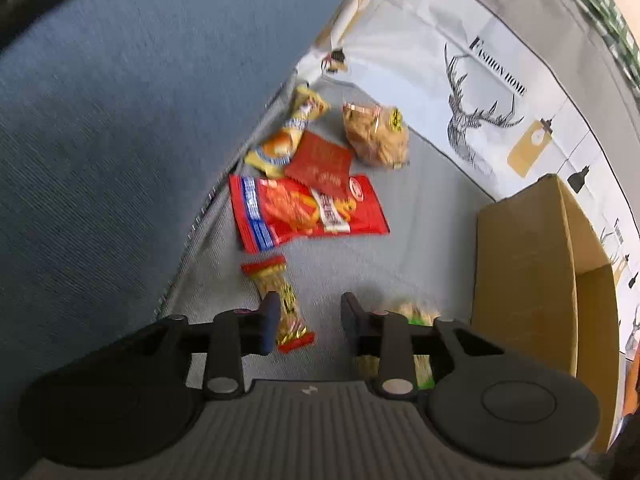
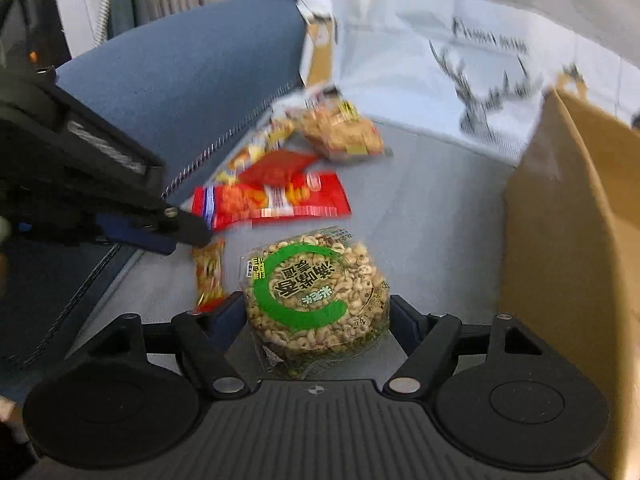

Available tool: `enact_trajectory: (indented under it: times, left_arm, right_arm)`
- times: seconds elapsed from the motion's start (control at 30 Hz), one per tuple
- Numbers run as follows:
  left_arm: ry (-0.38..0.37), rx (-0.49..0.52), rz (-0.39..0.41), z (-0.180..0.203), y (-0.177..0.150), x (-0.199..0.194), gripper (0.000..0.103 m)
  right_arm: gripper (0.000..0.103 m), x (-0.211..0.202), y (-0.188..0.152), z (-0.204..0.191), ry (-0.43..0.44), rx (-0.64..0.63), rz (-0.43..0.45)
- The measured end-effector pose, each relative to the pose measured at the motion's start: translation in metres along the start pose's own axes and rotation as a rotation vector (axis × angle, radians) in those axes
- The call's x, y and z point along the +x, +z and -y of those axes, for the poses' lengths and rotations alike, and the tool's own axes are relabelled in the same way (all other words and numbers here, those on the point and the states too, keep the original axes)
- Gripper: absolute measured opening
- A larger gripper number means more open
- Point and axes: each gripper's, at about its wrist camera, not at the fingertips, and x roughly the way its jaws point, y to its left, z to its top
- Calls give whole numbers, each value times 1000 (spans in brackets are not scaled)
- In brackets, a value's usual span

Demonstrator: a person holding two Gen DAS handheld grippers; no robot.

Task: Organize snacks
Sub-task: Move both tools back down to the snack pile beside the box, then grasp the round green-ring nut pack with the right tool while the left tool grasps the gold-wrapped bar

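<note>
Round puffed-grain pack (image 2: 316,300) between right claw (image 2: 316,320) fingers.

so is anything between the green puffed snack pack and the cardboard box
Nothing visible. The pack sits between the right gripper jaws, and only bare grey cloth lies between it and the box to its right. The other snacks lie to the left and behind.

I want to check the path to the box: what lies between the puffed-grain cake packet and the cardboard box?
Only bare grey cloth lies between the puffed-grain packet and the cardboard box, as the right wrist view shows.
</note>
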Motion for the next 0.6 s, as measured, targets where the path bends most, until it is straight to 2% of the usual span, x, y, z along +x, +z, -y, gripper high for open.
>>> enact_trajectory:
  times: [0.1, 0.27, 0.4, 0.6]
  left_arm:
    - [6, -11, -16, -1, -1, 5, 37]
    - [46, 29, -29, 3, -4, 14, 39]
    - [91, 64, -42, 6, -6, 23, 41]
    - [133, 95, -48, 8, -5, 34, 42]
  right_arm:
    - [77, -17, -4, 2, 23, 48, -72]
    - [77, -39, -30, -9, 39, -1, -47]
    - [77, -26, -46, -15, 1, -31, -37]
    - [79, -14, -47, -14, 11, -43, -40]
